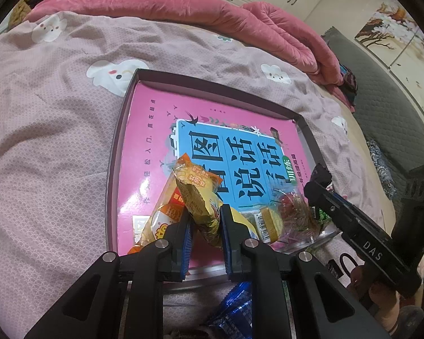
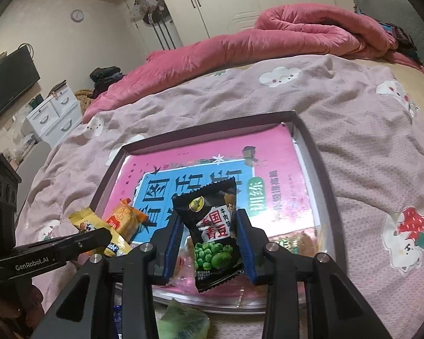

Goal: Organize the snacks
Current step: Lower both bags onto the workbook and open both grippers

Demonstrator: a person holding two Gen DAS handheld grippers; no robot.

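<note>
Bed cover [image 1: 42, 130]: pale pink with cartoon prints, spread over the bed; a rolled rose quilt [image 2: 296, 28] lies at its far side.
Tray [image 1: 114, 152]: shallow, dark-rimmed, resting on the bed cover, lined with a pink and blue printed sheet [image 2: 282, 152].
Left gripper [image 1: 205, 217]: fingers clamped on a yellow snack packet [image 1: 196, 197], held over the tray's near left part.
Orange snack packet [image 1: 166, 212]: just beside the yellow one, at the tray's near left edge.
Clear-wrapped snacks [image 1: 285, 214]: lying in the tray's near right corner.
Right gripper [image 2: 209, 223]: fingers clamped on a black green-pea packet [image 2: 212, 226], held upright above the tray's near middle.
Green packet [image 2: 183, 322]: on the bed cover in front of the tray's near rim.
Blue packet [image 1: 234, 302]: beneath the left gripper, outside the tray.
</note>
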